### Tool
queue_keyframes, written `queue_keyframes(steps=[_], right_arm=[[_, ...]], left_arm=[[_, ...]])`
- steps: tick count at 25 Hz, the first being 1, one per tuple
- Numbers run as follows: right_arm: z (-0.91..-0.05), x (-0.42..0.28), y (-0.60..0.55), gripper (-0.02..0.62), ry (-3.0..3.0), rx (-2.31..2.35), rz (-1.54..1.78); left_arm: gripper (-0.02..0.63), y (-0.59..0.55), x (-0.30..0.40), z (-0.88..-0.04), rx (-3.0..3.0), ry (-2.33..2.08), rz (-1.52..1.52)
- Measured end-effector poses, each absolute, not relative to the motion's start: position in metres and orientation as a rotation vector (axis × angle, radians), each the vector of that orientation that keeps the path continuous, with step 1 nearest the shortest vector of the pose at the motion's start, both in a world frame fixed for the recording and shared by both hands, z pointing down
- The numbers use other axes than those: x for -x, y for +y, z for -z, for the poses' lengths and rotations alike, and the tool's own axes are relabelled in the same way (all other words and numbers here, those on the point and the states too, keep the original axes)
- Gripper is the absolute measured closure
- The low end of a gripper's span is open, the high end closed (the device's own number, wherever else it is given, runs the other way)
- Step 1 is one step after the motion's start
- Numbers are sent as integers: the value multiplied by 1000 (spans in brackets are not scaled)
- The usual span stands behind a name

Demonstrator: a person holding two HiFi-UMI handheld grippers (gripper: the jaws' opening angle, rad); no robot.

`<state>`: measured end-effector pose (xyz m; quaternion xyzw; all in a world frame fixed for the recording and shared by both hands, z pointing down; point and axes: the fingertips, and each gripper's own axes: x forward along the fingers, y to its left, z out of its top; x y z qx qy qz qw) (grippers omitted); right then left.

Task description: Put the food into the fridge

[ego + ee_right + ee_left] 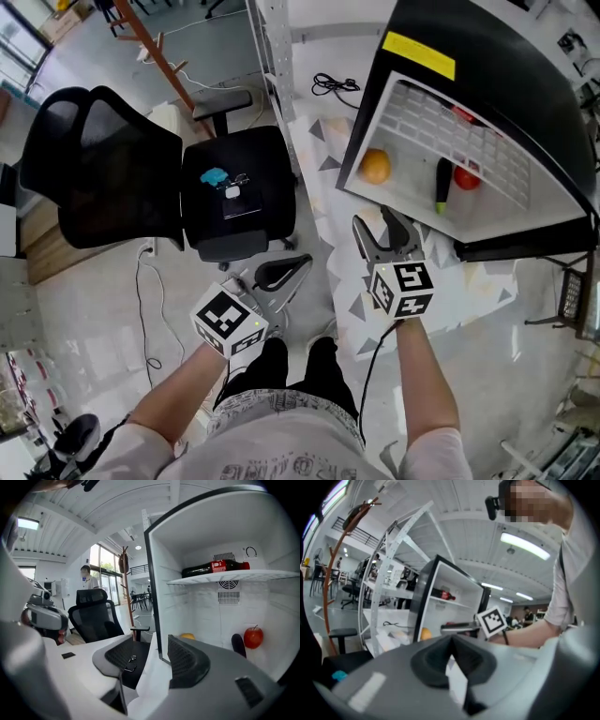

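Observation:
The fridge [487, 70] stands open at the upper right of the head view. On its floor lie an orange [375, 167], a dark eggplant [441, 185] and a red apple [466, 177]. In the right gripper view the orange [187, 636], eggplant [238, 645] and apple [253, 637] sit below a shelf that carries a dark bottle [215, 567]. My right gripper [380, 225] [154, 658] hangs just outside the fridge opening, open, with nothing between its pads. My left gripper [281, 272] [451, 644] is lower and to the left, away from the fridge, shut and empty.
A black office chair [234, 192] with a blue object and small items on its seat stands left of the fridge. Its mesh back [94, 169] is further left. A white shelf rack [277, 56] rises beside the fridge. A patterned mat [319, 187] covers the floor in front.

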<state>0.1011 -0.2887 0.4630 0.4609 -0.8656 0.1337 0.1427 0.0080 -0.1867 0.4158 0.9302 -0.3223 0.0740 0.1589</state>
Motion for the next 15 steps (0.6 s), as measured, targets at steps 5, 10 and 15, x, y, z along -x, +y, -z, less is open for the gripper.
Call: queue_keyframes(steps=[5,10,15], right_arm=[[-441,-89,-257,385,-2523,-1329,-391],[-425,-82,-231,414,-2533,-1350,-409],[-409,-80,-213,451,-2548,-1371,-413]], left_arm=[[600,-178,1,-407,-2682,-906,-223],[600,-171,14,-398,-2698,-897,-240],[600,-168,22,-384,-2722,-900,-227]])
